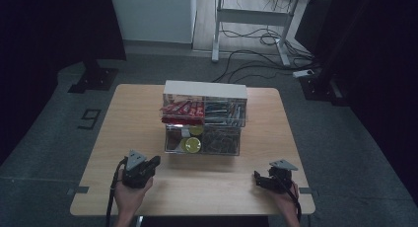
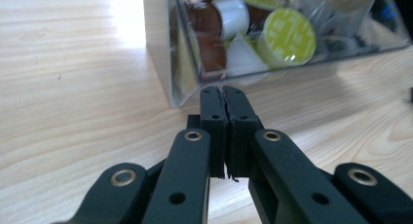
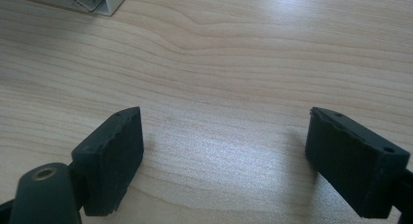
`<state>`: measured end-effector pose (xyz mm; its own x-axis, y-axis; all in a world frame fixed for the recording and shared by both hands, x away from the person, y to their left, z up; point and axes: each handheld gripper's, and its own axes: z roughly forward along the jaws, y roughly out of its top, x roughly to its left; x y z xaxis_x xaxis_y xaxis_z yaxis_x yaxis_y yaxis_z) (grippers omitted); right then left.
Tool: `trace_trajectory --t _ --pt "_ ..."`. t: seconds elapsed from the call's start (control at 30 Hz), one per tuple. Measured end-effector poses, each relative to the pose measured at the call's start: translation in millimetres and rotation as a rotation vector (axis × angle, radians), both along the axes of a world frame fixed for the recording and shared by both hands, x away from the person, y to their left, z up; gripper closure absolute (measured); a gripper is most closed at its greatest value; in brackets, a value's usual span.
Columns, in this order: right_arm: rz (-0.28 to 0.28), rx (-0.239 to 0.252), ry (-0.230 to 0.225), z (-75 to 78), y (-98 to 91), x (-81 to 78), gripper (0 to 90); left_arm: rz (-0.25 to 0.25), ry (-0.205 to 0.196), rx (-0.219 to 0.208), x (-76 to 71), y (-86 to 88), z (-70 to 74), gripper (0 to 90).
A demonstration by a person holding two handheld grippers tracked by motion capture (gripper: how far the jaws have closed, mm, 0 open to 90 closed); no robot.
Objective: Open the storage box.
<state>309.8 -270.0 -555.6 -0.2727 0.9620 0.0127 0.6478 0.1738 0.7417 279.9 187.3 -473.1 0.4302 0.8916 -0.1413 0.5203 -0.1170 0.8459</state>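
Capsules (image 2: 285,41) sit in the clear drawer (image 2: 180,83); left gripper (image 2: 224,91), pressed together and empty, should be opened first; right gripper (image 3: 224,151) is spread apart over the counter (image 3: 234,63)

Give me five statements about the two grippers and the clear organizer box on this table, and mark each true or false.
1. The left gripper has its jaws closed together with nothing between them. True.
2. The right gripper is clamped on a coffee pod. False: its jaws stand wide apart over bare wood of the table.
3. The clear organizer box sits near the middle of the table, ahead of both grippers. True.
4. A pod with a yellow-green lid lies inside the box's lower left compartment. True.
5. The left gripper's tips are inside the box. False: they stop just short of its clear wall, outside it.
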Motion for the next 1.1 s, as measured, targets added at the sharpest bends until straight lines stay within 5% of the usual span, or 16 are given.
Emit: trace_trajectory --t 0.77,1.1 --pt "-0.001 0.000 0.000 0.0 -0.1 -0.1 14.2 -0.117 -0.103 -0.098 20.9 -31.8 86.8 87.8" --pt "-0.003 0.002 0.000 0.0 -0.1 -0.1 14.3 -0.146 -0.108 -0.110 32.4 -44.8 104.9 88.1"
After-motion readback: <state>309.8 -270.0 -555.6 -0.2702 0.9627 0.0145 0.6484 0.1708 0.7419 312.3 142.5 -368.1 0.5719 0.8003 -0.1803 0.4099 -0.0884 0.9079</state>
